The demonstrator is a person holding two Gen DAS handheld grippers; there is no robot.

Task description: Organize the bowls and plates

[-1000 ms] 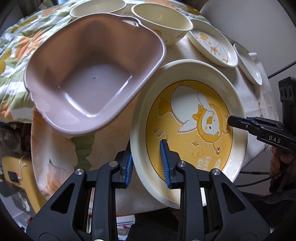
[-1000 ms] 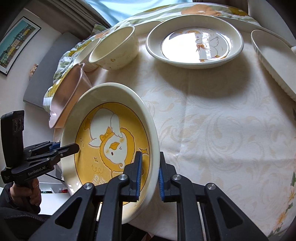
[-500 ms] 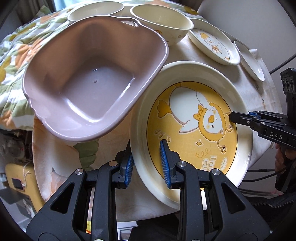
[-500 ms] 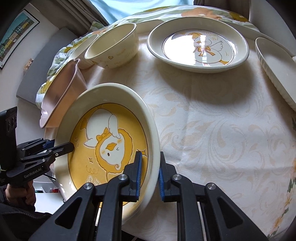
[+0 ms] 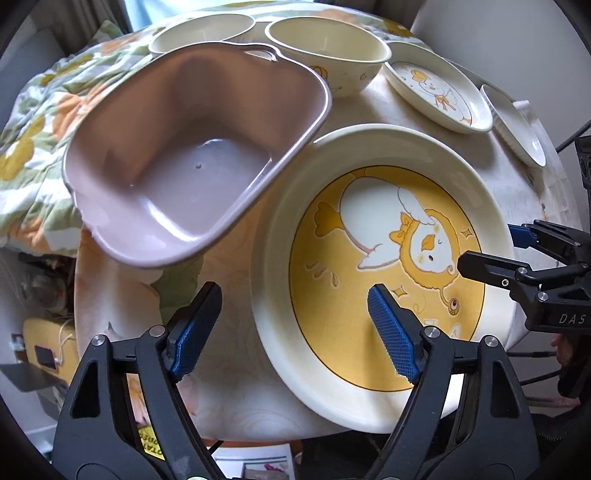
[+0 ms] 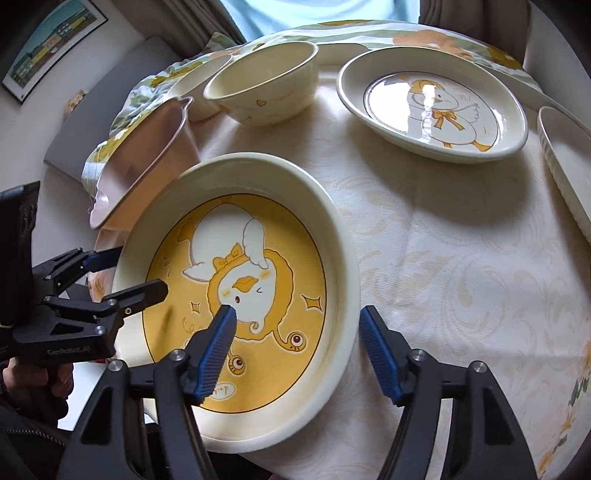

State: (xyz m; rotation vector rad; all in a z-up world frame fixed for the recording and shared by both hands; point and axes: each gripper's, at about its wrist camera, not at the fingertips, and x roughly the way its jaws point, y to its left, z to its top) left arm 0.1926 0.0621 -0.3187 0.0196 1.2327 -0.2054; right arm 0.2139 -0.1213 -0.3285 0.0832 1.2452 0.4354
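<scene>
A large cream plate with a yellow centre and a duck picture (image 5: 369, 240) (image 6: 240, 266) lies on the table near its front edge. My left gripper (image 5: 291, 332) (image 6: 136, 273) straddles the plate's left rim; its jaws are opening and the pads stand off the rim. At the opposite rim my right gripper (image 6: 295, 347) (image 5: 487, 251) is likewise opening, one finger over the yellow centre and one outside the rim, neither pressing. A pink plastic basin (image 5: 192, 158) (image 6: 147, 147) sits tilted just left of the plate, its rim at the plate's edge.
Behind stand a cream bowl (image 5: 325, 55) (image 6: 262, 85), a second bowl (image 5: 203, 33), a white duck plate (image 5: 436, 92) (image 6: 432, 103) and a ribbed white dish (image 5: 513, 122) (image 6: 569, 166). A pale patterned cloth (image 6: 443, 277) covers the table. A floral blanket (image 5: 33, 129) is bunched at the left.
Both grippers were shut on the yellow plate's rim and have now spread their jaws off it. The plate has settled flatter on the table.
</scene>
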